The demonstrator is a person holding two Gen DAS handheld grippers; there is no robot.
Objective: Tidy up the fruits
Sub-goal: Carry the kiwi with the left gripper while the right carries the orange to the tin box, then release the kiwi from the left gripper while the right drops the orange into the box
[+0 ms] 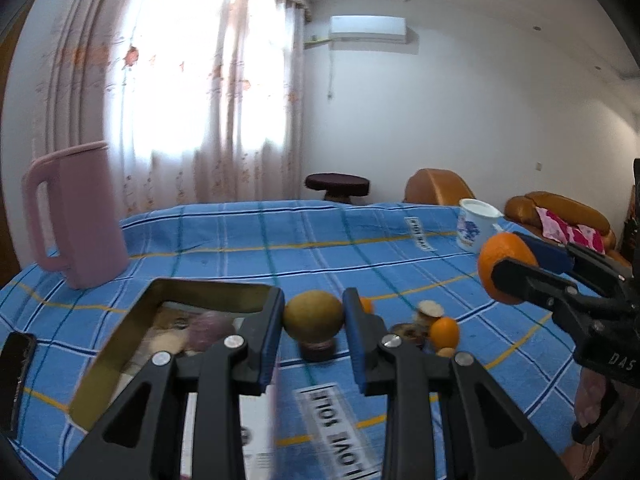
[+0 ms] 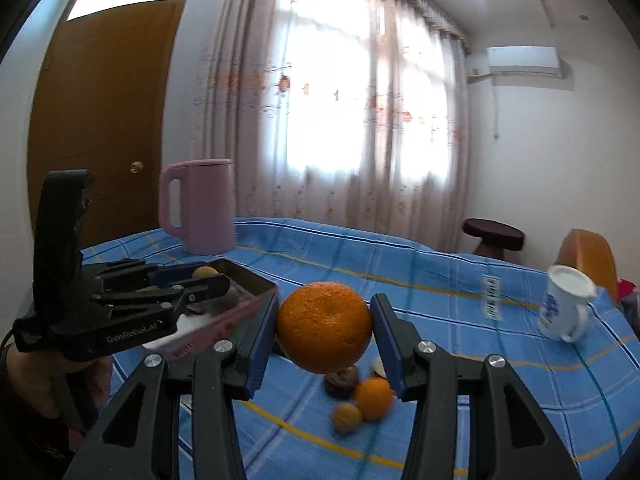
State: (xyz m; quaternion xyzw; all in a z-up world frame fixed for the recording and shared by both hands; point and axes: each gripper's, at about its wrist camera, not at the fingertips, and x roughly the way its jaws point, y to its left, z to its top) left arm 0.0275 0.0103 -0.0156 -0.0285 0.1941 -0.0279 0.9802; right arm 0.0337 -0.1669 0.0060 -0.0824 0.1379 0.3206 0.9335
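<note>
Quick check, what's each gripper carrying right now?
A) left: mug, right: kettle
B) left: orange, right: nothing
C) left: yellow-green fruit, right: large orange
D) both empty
C: the left gripper is shut on the yellow-green fruit, and the right gripper clamps the large orange clear of the tablecloth.

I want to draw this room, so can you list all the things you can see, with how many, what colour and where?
big orange: 1, orange, held in the right gripper above the cloth
yellow-green fruit: 1, held in the left gripper
small fruits: a few, orange and brown, in a loose pile on the cloth
tray: 1, metal with pinkish sides, left side, with things inside
jug: 1, pink, far left of the table
mug: 1, white with blue print, right side
tablecloth: 1, blue check
stool: 1, dark, behind the table
left gripper: 1, black
right gripper: 1, black
</note>
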